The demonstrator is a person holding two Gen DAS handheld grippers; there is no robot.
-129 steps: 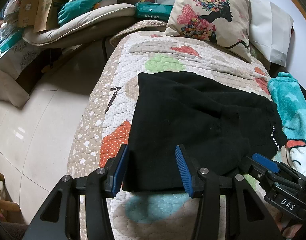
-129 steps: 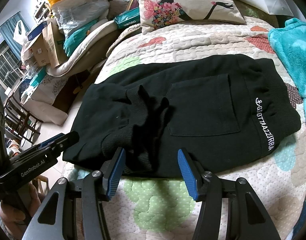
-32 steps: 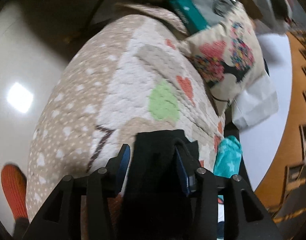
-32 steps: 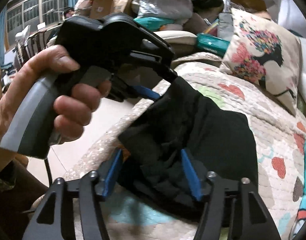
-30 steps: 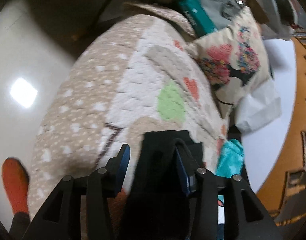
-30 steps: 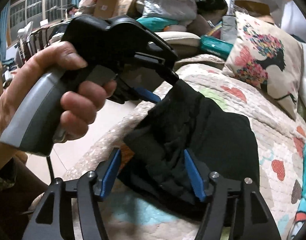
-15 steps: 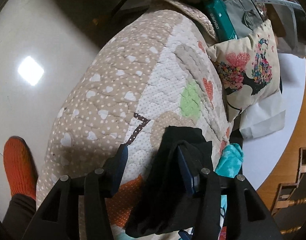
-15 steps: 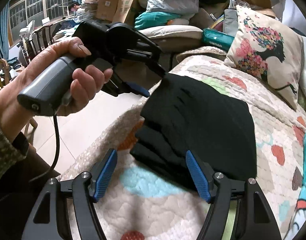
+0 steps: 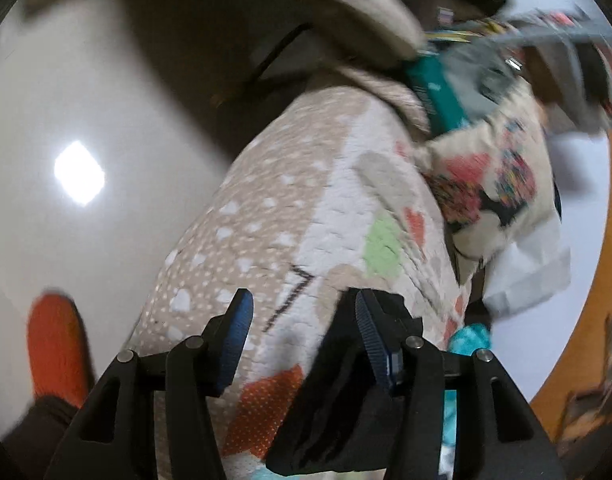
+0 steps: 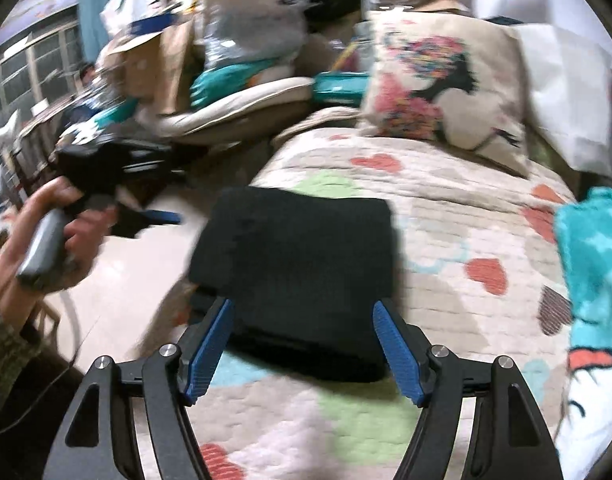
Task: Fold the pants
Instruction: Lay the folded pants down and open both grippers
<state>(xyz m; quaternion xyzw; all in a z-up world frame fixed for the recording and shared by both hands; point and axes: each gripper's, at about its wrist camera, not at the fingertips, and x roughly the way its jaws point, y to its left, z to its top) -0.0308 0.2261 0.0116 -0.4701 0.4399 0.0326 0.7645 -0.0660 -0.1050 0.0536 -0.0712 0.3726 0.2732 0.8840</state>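
The black pants [image 10: 302, 264] lie folded into a compact rectangle on the quilted bed [image 10: 446, 216]. My right gripper [image 10: 302, 340] is open and empty, its blue pads just in front of the pants' near edge. My left gripper [image 9: 302, 332] is open and empty, off the pants' left edge over the quilt; the pants [image 9: 338, 412] show beside its right finger. In the right wrist view the left gripper [image 10: 162, 216] is held in a hand to the left of the pants, apart from them. Both views are blurred by motion.
A floral pillow [image 10: 438, 88] and a white bag [image 10: 566, 96] stand at the head of the bed. A teal blanket [image 10: 594, 264] lies on the right. Piled boxes and bedding [image 10: 226, 64] fill the back left. The tiled floor [image 9: 66, 120] lies left of the bed.
Both grippers have let go of the pants and pulled back. The left gripper has moved left off the cloth; the pants now lie flat and folded.
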